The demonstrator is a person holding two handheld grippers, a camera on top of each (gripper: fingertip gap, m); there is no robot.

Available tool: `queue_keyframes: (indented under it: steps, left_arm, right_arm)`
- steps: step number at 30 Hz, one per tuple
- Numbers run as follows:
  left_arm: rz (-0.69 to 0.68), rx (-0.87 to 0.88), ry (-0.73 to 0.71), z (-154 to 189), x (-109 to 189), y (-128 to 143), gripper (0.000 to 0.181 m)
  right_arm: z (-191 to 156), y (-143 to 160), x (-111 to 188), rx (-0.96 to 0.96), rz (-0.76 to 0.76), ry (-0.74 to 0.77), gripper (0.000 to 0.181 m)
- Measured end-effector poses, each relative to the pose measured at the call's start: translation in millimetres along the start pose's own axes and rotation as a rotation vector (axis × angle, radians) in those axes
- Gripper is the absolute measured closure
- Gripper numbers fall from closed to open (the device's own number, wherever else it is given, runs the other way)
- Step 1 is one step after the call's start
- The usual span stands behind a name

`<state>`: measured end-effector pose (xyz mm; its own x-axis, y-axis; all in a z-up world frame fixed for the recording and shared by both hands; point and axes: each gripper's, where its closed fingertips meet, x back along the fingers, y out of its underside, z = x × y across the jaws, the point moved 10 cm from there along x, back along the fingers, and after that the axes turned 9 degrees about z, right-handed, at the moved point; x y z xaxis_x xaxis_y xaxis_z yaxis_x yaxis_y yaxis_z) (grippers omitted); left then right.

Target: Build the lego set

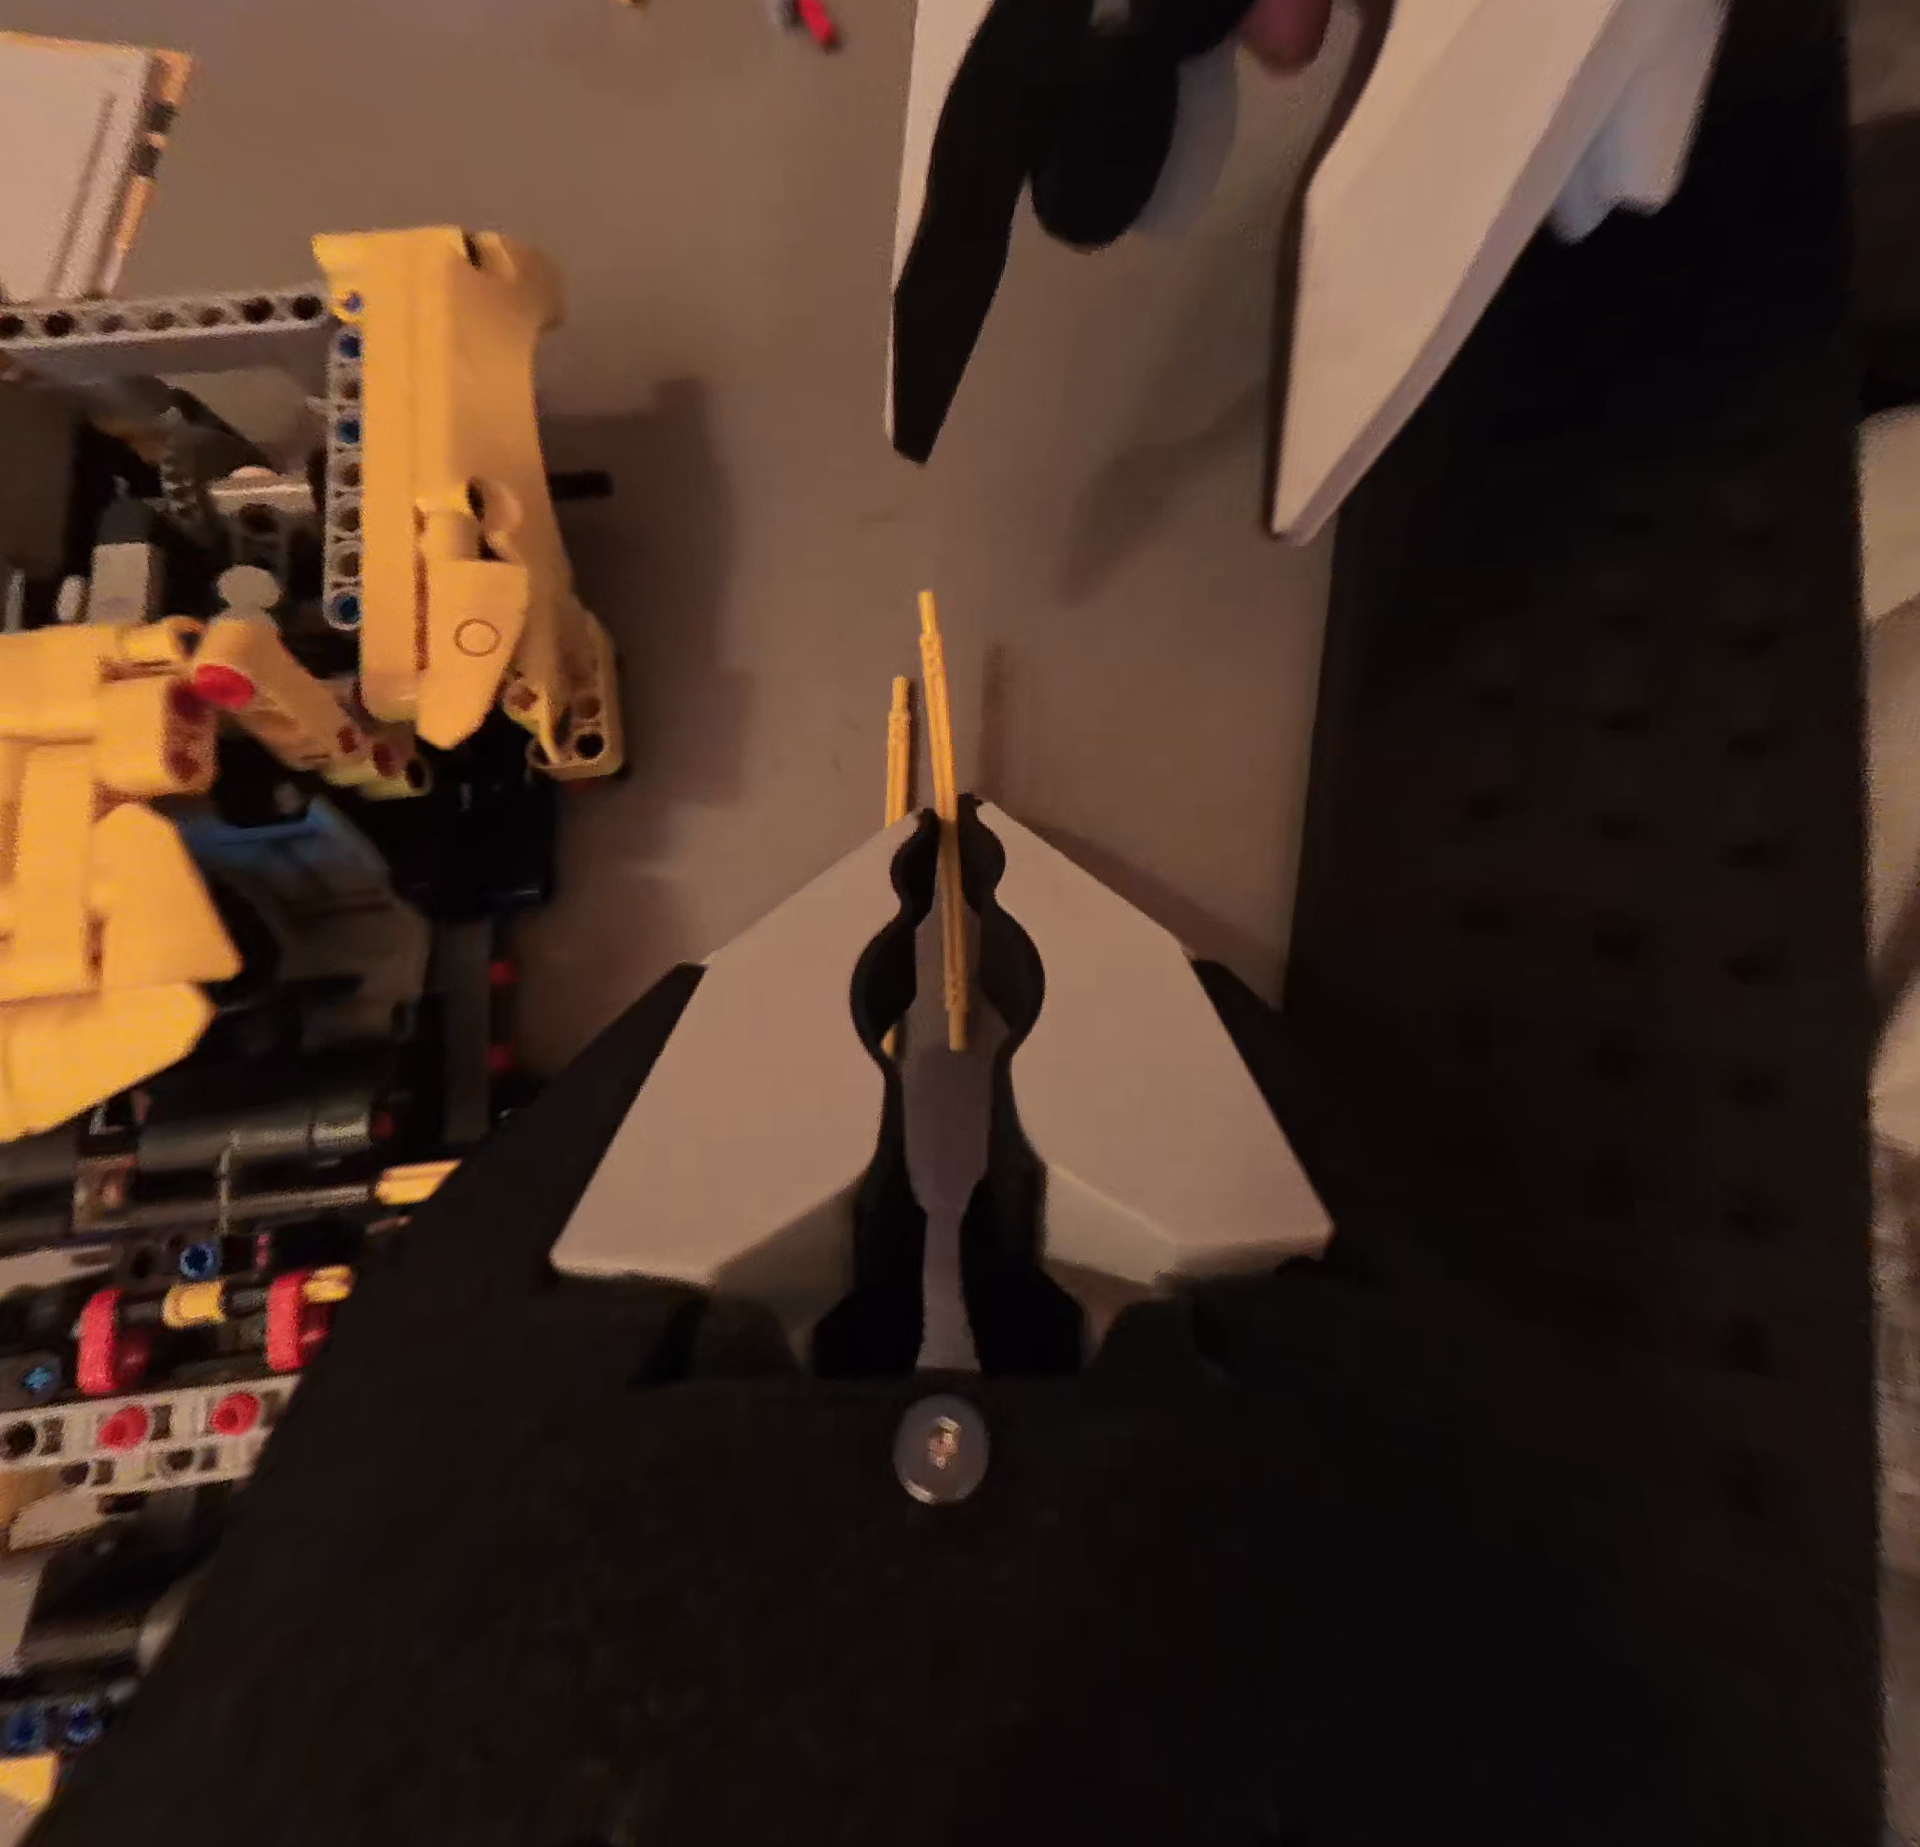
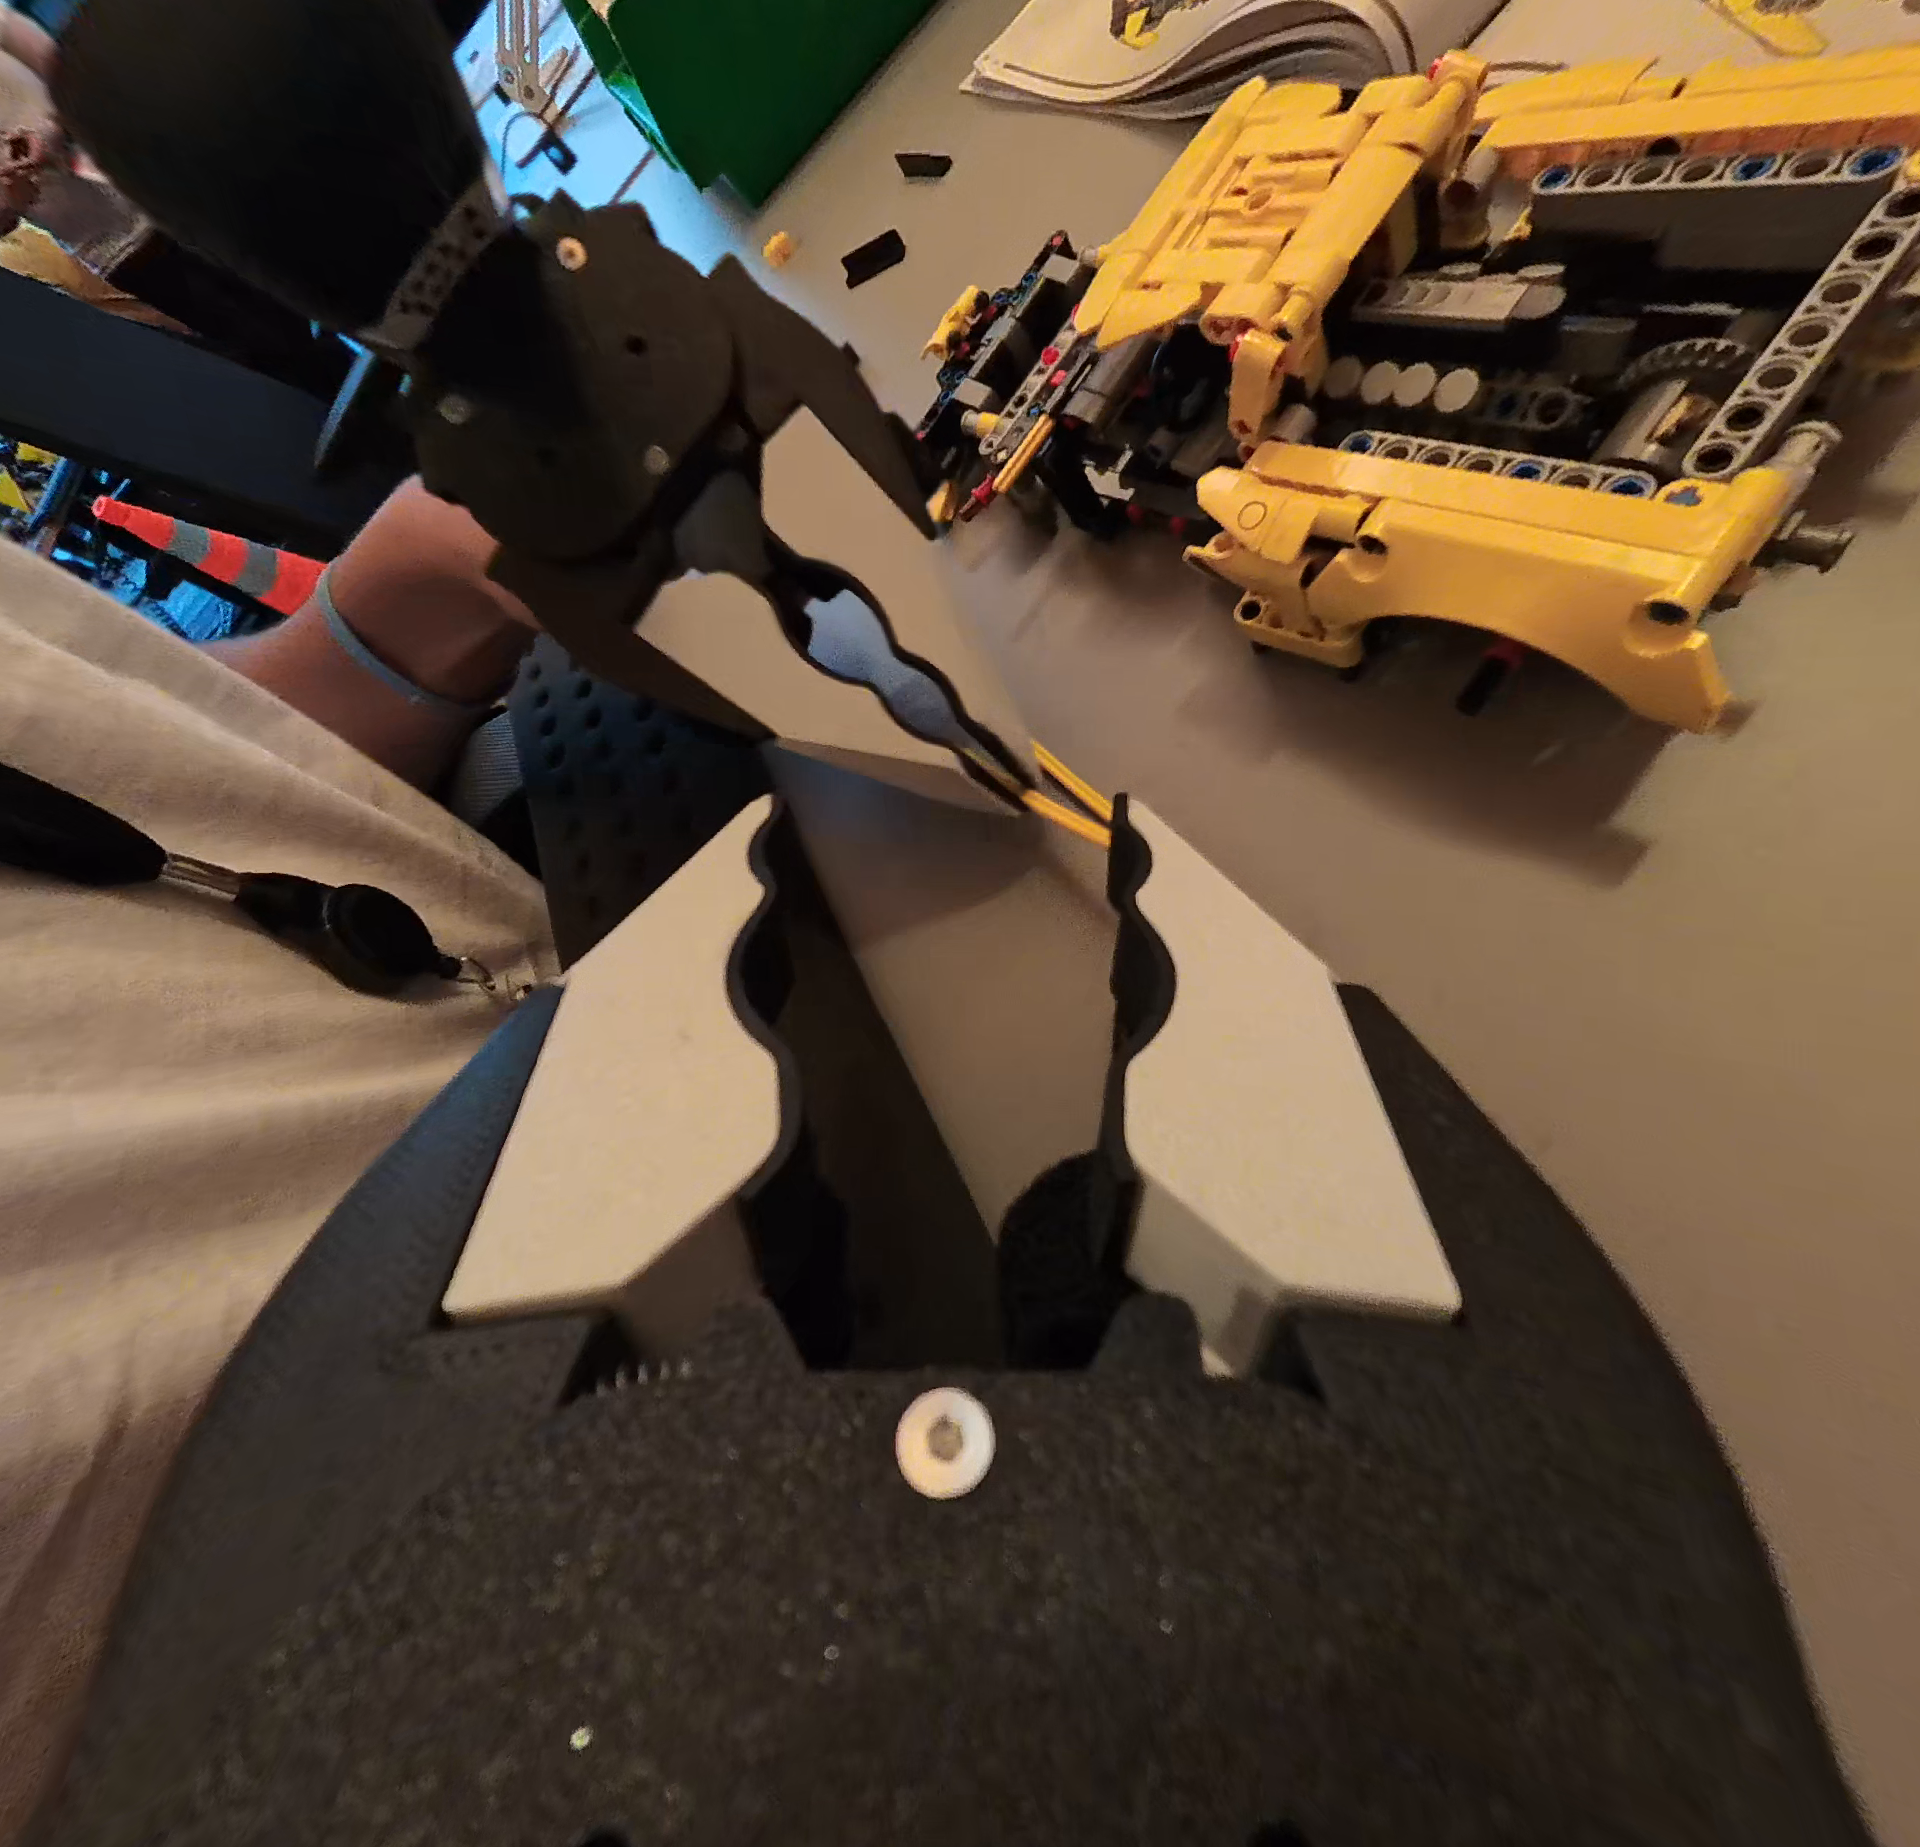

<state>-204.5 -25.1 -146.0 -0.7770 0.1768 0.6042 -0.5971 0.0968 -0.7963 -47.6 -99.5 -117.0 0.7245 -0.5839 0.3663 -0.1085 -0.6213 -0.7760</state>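
Left gripper is closed tight on two thin yellow rods, which stick out past its tips above the grey table; one rod reaches farther forward than the other. From the right wrist view the same rods project from the left gripper's tips, their free ends just at the tip of one right finger. Right gripper stands wide apart, holding nothing; its tips frame the rod ends. The half-built yellow lego vehicle rests on the table well off to the side of both grippers, with an open instruction booklet and a green box behind it. A few loose black pieces lie near the vehicle.
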Motion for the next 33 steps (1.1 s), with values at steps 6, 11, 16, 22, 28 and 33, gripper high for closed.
queue_keyframes:
  steps: [6,11,16,22,28,33]
  left_arm:
    - [-0.045,-0.042,-0.005,-1,-11,4,0.177]
    - [0.000,0.025,-0.095,-5,13,9,0.161]
    - [0.031,0.268,-0.395,-24,127,72,0.160]
    - [-0.023,0.539,-0.853,-23,238,164,0.150]
    - [-0.061,0.545,-0.874,-31,228,180,0.151]
    - [-0.019,0.514,-0.808,-33,215,166,0.165]
  right_arm:
    - [2,2,2,-0.004,0.005,0.003,0.122]
    - [3,2,-1,-0.013,0.006,-0.008,0.121]
    - [3,2,-7,-0.013,-0.008,-0.031,0.121]
    - [4,0,-22,-0.008,-0.038,-0.072,0.122]
    - [-4,-3,-34,0.026,-0.078,-0.093,0.121]
    - [-6,-1,-30,0.019,-0.079,-0.079,0.121]
